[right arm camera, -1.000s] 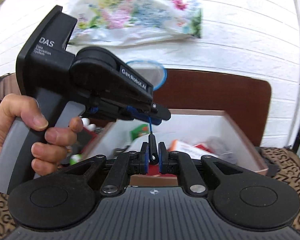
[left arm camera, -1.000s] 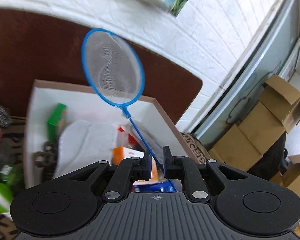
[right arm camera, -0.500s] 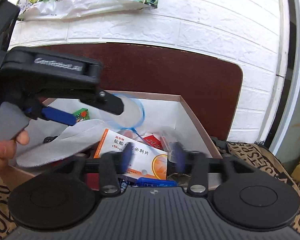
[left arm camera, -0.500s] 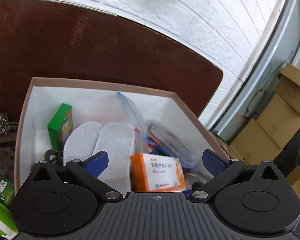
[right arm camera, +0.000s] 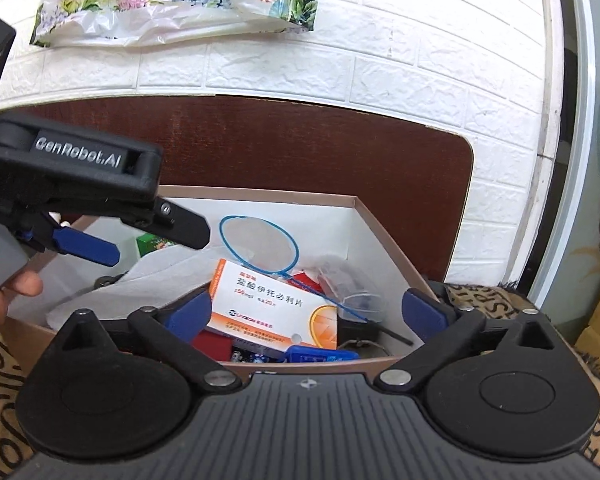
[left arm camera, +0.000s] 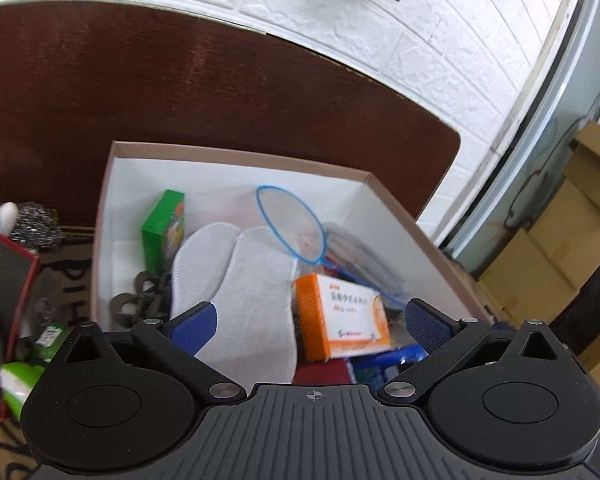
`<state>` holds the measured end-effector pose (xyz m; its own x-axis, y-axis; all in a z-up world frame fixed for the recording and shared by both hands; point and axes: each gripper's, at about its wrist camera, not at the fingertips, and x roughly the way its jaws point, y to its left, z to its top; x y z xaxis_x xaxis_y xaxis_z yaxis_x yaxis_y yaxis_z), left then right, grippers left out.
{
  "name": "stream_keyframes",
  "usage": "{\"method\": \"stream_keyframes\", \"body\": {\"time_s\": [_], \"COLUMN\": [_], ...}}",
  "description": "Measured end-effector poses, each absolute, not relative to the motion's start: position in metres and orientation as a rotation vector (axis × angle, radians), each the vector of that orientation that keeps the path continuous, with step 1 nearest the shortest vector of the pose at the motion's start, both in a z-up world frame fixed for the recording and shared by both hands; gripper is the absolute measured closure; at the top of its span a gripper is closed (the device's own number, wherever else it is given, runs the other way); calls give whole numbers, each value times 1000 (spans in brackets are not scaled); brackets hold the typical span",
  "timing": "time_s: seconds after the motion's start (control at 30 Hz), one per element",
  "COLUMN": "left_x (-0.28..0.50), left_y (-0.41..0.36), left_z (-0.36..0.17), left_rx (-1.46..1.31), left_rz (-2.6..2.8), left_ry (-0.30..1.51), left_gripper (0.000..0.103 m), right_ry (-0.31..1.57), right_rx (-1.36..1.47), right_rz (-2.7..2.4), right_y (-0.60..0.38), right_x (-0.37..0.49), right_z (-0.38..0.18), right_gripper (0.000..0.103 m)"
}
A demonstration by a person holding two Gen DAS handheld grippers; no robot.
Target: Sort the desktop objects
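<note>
Small blue-rimmed net (left arm camera: 290, 224) dropped inside white cardboard box (left arm camera: 228, 178). Left gripper (left arm camera: 310, 318) wide apart, empty; right gripper (right arm camera: 306, 312) just opening, empty. Next: pick another desk thing.

We cannot read the clear things blurred beside the blue net (left arm camera: 290, 226), and the orange box (right arm camera: 268, 304) hides whatever lies beneath it in the box (left arm camera: 404, 232).

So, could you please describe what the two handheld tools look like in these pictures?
Both are matte black plastic. The left tool and right tool each have a ribbed body, two round discs, silver pivot screws and blue padded fingers. Seen from the right wrist view, the left one bears raised white "GenRobot.AI" lettering and a grey handle. No sleeve or cable shows.
</note>
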<state>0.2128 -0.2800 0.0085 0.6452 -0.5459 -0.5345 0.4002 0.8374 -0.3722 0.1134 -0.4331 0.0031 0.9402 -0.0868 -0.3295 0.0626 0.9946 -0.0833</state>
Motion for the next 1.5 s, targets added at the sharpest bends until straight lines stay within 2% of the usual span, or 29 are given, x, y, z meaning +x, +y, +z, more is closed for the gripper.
{"method": "stream_keyframes", "body": {"time_s": [0.63, 1.5], "left_x": [126, 18], "left_y": [-250, -212], "left_z": [23, 15], "left_rx": [-58, 33], "left_rz": [-383, -312], "left_ry": [599, 609], "left_gripper": [0, 0], "right_ry": [410, 390], "right_rx": [17, 28], "right_rz": [-76, -111], "right_y": [-415, -375], "right_x": [48, -45], "right_z": [17, 24], "right_gripper": [0, 0]}}
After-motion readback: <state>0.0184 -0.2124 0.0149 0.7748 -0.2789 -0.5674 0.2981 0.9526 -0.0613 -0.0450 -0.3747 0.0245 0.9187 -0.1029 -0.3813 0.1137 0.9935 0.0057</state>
